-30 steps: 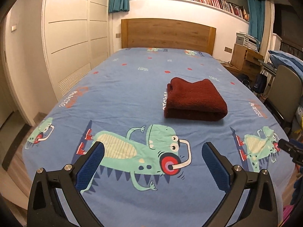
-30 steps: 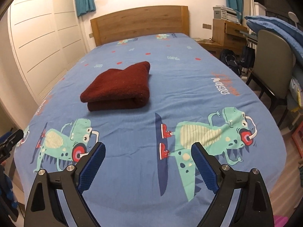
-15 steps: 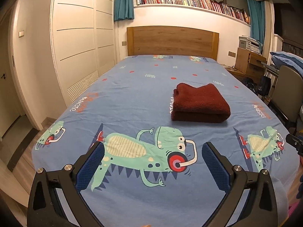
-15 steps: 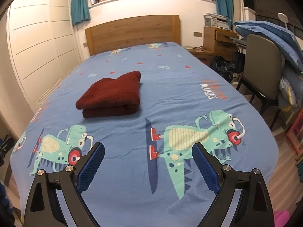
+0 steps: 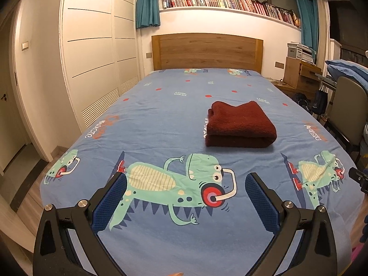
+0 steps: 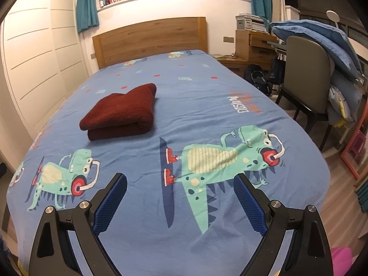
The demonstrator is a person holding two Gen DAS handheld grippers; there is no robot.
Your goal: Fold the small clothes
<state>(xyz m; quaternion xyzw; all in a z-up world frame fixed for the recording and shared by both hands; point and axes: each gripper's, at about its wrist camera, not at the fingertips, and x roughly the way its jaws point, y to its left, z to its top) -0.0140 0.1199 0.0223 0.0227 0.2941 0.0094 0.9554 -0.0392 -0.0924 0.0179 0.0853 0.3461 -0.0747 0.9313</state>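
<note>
A dark red garment (image 5: 239, 125) lies folded into a thick rectangle on the blue dinosaur-print bed sheet (image 5: 161, 119), right of the bed's middle. It also shows in the right wrist view (image 6: 122, 111), left of centre. My left gripper (image 5: 185, 184) is open and empty above the foot of the bed, well short of the garment. My right gripper (image 6: 179, 182) is open and empty, also above the foot of the bed and apart from the garment.
A wooden headboard (image 5: 207, 50) stands at the far end. White wardrobe doors (image 5: 92, 57) run along the left. A chair (image 6: 306, 78) with piled blue bedding (image 6: 322, 39) and a wooden nightstand (image 6: 255, 43) stand to the right of the bed.
Both grippers have pulled back and up from the bed, so the folded garment looks smaller and farther. Both stay open. The garment has not moved.
</note>
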